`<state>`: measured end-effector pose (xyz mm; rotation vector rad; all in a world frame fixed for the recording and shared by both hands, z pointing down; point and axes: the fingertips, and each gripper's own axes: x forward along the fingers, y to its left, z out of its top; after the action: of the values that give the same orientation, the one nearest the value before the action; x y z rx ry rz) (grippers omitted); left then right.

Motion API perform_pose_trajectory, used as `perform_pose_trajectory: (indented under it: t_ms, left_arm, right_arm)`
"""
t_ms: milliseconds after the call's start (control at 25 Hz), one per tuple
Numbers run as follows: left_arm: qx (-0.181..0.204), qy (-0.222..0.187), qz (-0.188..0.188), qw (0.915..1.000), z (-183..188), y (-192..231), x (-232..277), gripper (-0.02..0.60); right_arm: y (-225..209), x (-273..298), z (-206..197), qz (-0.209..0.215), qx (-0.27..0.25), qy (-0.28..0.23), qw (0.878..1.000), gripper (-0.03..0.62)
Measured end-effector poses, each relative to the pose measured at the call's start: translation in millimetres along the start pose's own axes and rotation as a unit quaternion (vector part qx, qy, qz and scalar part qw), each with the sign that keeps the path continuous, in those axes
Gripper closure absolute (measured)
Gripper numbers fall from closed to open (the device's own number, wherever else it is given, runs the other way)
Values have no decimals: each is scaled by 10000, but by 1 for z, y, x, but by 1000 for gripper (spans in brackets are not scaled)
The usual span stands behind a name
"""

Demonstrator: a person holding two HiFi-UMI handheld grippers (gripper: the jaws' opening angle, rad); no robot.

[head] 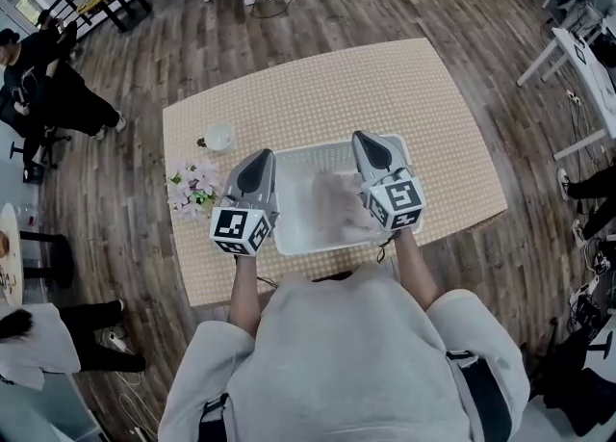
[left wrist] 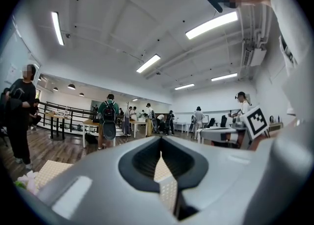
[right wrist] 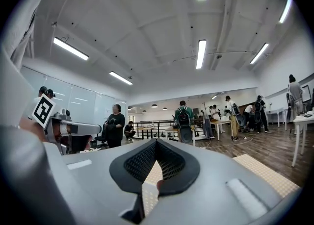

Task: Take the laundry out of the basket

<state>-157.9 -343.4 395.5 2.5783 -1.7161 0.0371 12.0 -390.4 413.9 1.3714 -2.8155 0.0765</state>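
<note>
Your table (head: 318,84): beige, fine dot grid | basket (head: 294,234): white | laundry (head: 337,207): pale grey-pink | your left gripper (head: 262,156) and right gripper (head: 366,140): grey shells, black inside the jaws, black-and-white square markers | flowers (head: 192,188), centre left: pink-white | floor (head: 125,55): dark wood planks

Laundry (head: 337,204) lies in the basket (head: 318,149) on the table (head: 318,93).
</note>
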Motion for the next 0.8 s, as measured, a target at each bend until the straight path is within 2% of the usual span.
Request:
perform_pose_trajectory:
  t_ms: [320, 600, 800]
  left_arm:
    - [-156, 115, -152, 9997, -8, 1, -4, 571]
    - [-444, 602, -137, 9971, -62, 12, -16, 571]
    - [-684, 762, 29, 9947, -89, 26, -23, 571]
  right_arm:
    - [2, -13, -6, -215, -12, 263, 9994, 595]
    - [7, -28, -62, -382, 258, 874, 9951, 595]
    - [-3, -25, -68, -506, 531, 890, 9933, 595]
